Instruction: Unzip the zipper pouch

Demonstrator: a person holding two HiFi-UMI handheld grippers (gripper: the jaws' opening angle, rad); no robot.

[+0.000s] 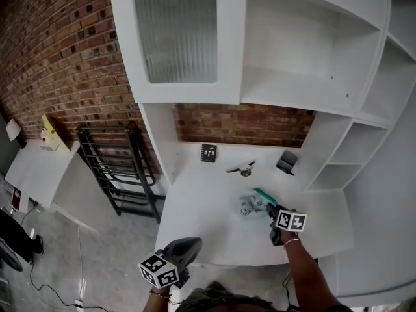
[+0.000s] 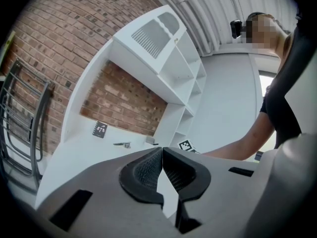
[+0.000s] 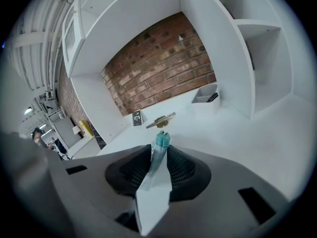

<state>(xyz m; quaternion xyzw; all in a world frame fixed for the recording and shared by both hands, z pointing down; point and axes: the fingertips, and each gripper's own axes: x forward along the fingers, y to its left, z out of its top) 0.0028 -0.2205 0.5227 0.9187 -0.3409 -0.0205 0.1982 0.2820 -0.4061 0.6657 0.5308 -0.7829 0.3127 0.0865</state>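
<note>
**R claw at the pouch, L claw idle off the bench edge**

Zipper pouch (image 1: 250, 205) lies flat on the white bench (image 1: 195, 207), centre-right of head view, teal end pointing to upper right. R claw (image 1: 270, 211) sits at its lower-right side. In the right gripper view the claw (image 3: 159, 150) is only a crack apart, w/ the pouch's teal end (image 3: 162, 139) showing in the gap just past the tips; pads don't look to be pressing on it. L claw (image 1: 195, 241) is at bottom left, over the bench's front edge, well apart from the pouch. Its own view shows the tips (image 2: 162, 150) closed together, nothing betw. them. Further back on the bench: small marker card (image 1: 208, 153), brass-and-metal item (image 1: 242, 168), dark holder (image 1: 286, 162).
</note>
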